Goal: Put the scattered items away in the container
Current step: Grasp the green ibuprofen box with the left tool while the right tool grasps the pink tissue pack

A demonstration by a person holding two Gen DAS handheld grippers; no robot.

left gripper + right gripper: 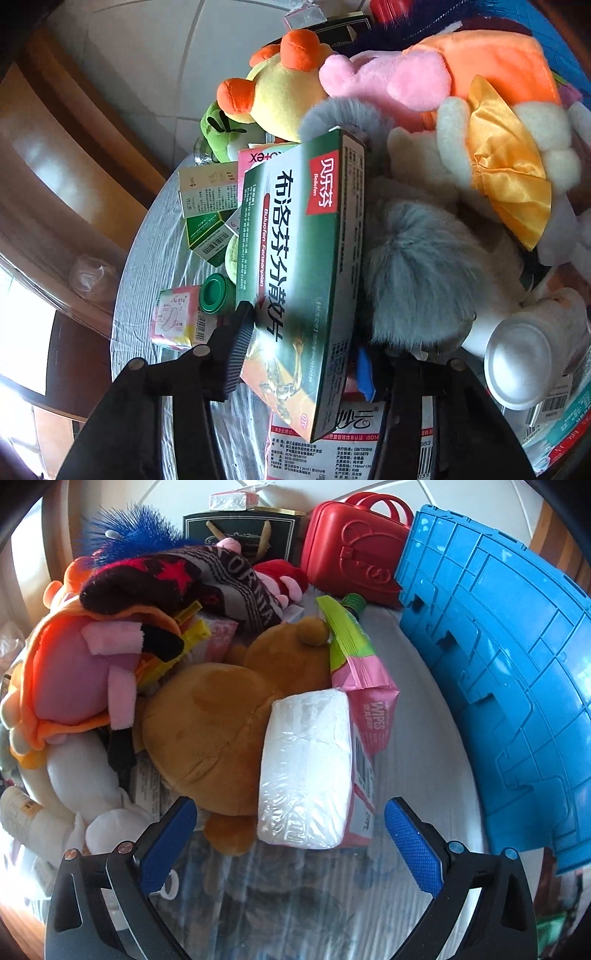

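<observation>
My left gripper (pixel 301 363) is shut on a green medicine box (pixel 303 236), which stands tilted above the round table (pixel 147 258), in front of a grey furry toy (pixel 424 266). In the right wrist view my right gripper (pixel 288 812) stands wide open, its blue pads (pixel 413 845) on either side of the near end of a white tissue pack (pixel 306 771), not touching it. The pack leans on a brown plush bear (pixel 210 731) and a pink wipes packet (pixel 365 679). A blue plastic crate (pixel 498 686) lies to the right.
A pile of plush toys covers the middle: a yellow duck (pixel 280 99), a pink and orange toy (pixel 74 675). Small boxes (pixel 207 206), a green-capped jar (pixel 216 295) and a pink packet (pixel 177 317) lie left. A red case (pixel 354 550) and a black box (pixel 240 531) stand behind.
</observation>
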